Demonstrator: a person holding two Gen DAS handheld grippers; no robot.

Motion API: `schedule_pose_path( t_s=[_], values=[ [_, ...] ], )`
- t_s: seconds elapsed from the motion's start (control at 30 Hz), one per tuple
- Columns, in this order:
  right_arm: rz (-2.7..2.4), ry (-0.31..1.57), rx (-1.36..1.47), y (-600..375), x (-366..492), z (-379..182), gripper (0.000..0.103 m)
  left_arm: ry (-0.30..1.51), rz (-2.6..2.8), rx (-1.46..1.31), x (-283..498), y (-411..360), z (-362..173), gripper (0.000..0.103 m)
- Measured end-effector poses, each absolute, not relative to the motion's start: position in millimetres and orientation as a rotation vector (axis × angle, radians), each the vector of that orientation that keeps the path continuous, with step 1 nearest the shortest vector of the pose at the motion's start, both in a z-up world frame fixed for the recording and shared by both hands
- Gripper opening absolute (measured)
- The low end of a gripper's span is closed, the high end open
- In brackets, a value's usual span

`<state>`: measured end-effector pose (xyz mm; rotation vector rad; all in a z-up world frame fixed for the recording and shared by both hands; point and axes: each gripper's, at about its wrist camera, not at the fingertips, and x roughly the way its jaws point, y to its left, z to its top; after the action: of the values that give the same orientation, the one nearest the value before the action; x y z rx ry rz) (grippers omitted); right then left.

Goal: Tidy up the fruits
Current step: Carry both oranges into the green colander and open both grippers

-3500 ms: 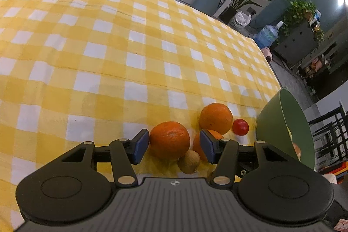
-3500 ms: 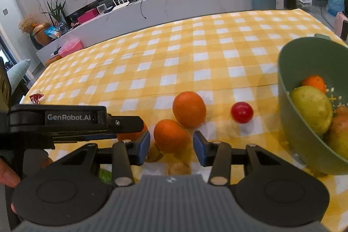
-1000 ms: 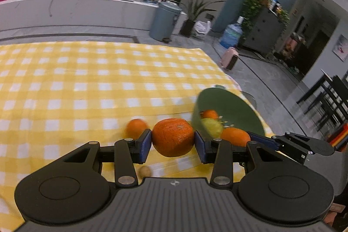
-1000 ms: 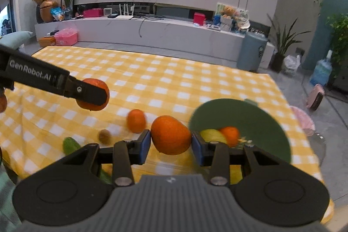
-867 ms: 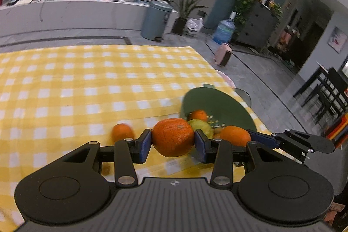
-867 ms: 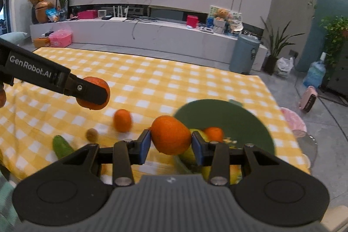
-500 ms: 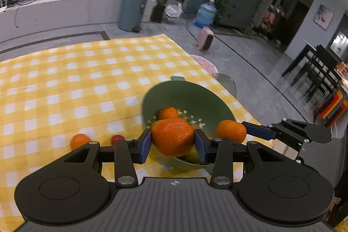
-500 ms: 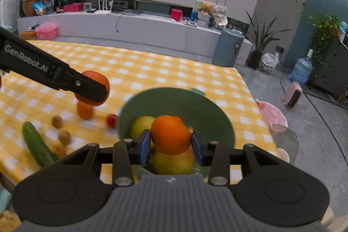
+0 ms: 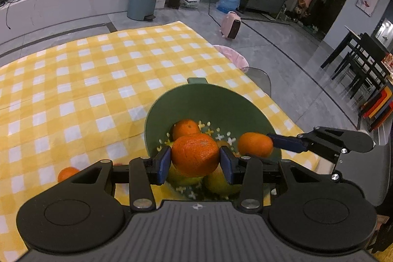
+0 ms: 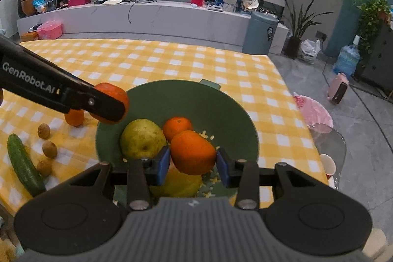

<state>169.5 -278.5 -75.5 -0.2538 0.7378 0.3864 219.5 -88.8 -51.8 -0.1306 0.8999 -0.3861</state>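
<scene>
The green colander bowl (image 10: 235, 112) sits near the right-hand edge of the yellow checked tablecloth (image 9: 73, 80), its small handle tab pointing toward the far side; beyond that edge the cloth drops off to grey floor. Inside lie a green pear (image 10: 142, 138), a small tangerine (image 10: 177, 125) and a yellow fruit (image 10: 181, 182) low under the tools. The left gripper (image 9: 195, 162) is clamped on a rough-skinned orange (image 9: 195, 155) above the bowl's near-left rim, and the right gripper (image 10: 192, 161) is clamped on a smoother orange (image 10: 192, 152) over the bowl's middle, so both tools crowd the same opening, the left one's finger crossing over the rim. On the cloth to the left of the bowl lie another small orange (image 10: 74, 117), three brown round fruits (image 10: 49, 149) and a cucumber (image 10: 23, 163) near the front edge. The far half of the cloth lies bare.
</scene>
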Motion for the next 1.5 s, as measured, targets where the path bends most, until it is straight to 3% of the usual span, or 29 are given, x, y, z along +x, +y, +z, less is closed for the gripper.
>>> schedule_pose_path(
  t_s=[0.67,1.1,1.17,1.2,1.5],
  values=[
    [0.461,0.923,-0.13,-268.1,235.9,-115.5,0.038,0.93,-0.371,-0.096,265.0,-96.7,-65.8,0.048],
    [0.35,0.77,-0.119,-303.5,199.7,-71.1,0.04,0.963,-0.447,-0.057,281.1,-138.3,-80.2,0.048],
    [0.333,0.751,-0.11,-311.4,197.6,-64.6,0.041,0.971,-0.454,-0.034,284.7,-146.5,-84.8,0.048],
    [0.323,0.744,-0.109,-314.2,196.5,-62.2,0.047,0.977,-0.456,-0.021,286.8,-150.1,-87.6,0.048],
    [0.273,0.77,-0.076,-325.7,196.4,-69.0,0.049,1.024,-0.471,0.009,297.2,-162.3,-95.5,0.049]
  ],
)
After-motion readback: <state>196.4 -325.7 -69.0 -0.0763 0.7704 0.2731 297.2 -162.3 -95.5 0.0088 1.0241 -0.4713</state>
